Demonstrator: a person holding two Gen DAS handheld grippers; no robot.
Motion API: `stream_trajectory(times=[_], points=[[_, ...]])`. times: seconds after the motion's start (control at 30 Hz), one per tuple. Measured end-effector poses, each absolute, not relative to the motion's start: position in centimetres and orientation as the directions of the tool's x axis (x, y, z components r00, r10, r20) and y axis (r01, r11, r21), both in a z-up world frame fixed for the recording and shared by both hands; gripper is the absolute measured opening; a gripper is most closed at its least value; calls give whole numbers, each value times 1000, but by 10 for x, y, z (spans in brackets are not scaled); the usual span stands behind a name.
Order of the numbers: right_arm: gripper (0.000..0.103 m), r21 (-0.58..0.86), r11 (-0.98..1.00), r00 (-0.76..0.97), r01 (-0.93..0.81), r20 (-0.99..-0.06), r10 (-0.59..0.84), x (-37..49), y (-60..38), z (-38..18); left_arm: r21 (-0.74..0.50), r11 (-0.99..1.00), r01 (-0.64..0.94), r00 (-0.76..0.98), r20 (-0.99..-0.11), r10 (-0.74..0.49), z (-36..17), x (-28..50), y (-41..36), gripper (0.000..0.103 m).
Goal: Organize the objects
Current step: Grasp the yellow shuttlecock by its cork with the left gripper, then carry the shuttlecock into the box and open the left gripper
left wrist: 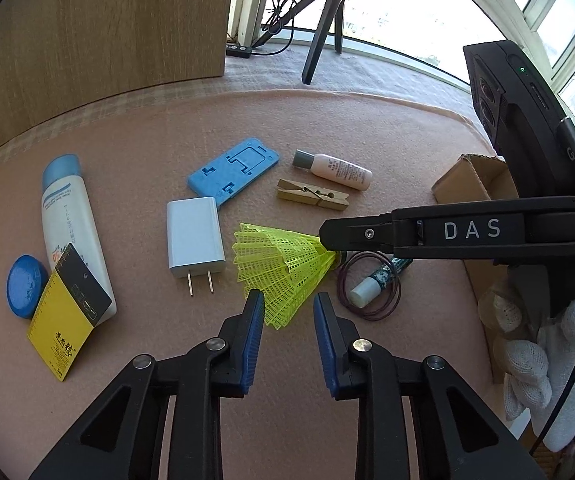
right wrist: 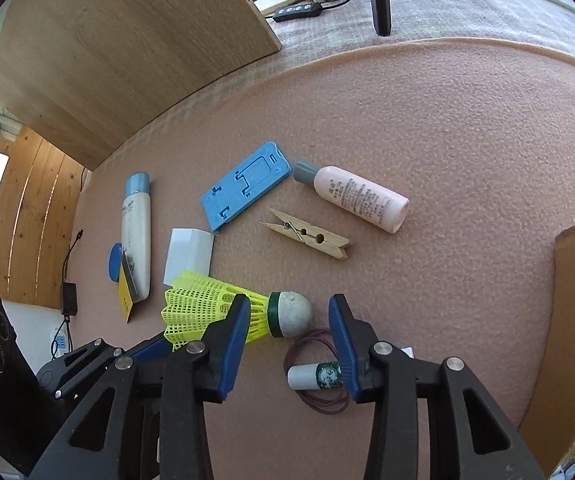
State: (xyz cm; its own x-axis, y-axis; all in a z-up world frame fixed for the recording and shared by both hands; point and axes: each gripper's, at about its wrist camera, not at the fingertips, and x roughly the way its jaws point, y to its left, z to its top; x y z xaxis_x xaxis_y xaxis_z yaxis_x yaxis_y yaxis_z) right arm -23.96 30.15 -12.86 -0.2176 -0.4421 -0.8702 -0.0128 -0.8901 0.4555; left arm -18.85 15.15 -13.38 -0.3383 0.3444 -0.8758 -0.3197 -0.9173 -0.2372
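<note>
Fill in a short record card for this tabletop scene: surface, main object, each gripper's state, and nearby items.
surface: pink felt mat
main object: yellow shuttlecock, lying on its side
left gripper: open, at the skirt
right gripper: open, around the cork end
nearby: wooden clothespin, pink bottle, blue phone stand, white charger, hair tie around a small tube

Pink mat, wood panel, bright windows.
</note>
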Motion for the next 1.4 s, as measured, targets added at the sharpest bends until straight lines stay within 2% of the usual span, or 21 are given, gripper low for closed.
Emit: stream_trajectory(times=[0.13,0.27,0.47,0.63,0.87,0.93,1.13,1.27,1.4], points=[[35,470,-882,-215,-18,-864,-456,-240,301,-131,-244,-915,-321,-329,-877,349,-136,-191,153,21],[31,500,-866,-207,-31,-851,-484,-240,303,-133,-255,-911,-324,-316,-878,359,-139,-192,155,9],[28,517,-855,-213,-49,-841,-497,-237,306,-133,-270,-905,-330,-316,-871,375,-136,-190,154,6],[17,549,-835,-205,-42,-823,-530,-235,304,-131,-272,-901,-339,-325,-864,384,-130,-187,155,3],[19,546,-837,-213,-40,-823,-527,-231,300,-129,-264,-906,-331,-326,-869,372,-132,-183,152,2],[27,547,-835,-216,-52,-823,-526,-231,301,-129,-283,-906,-315,-314,-870,381,-136,-180,149,2],[34,528,-849,-212,-31,-833,-510,-233,293,-128,-287,-907,-309,-302,-874,380,-141,-173,145,2],[36,496,-868,-200,-3,-851,-486,-237,279,-129,-273,-911,-308,-295,-883,364,-144,-174,143,9],[38,480,-877,-201,4,-859,-471,-240,273,-130,-262,-922,-284,-298,-890,345,-148,-179,137,34]])
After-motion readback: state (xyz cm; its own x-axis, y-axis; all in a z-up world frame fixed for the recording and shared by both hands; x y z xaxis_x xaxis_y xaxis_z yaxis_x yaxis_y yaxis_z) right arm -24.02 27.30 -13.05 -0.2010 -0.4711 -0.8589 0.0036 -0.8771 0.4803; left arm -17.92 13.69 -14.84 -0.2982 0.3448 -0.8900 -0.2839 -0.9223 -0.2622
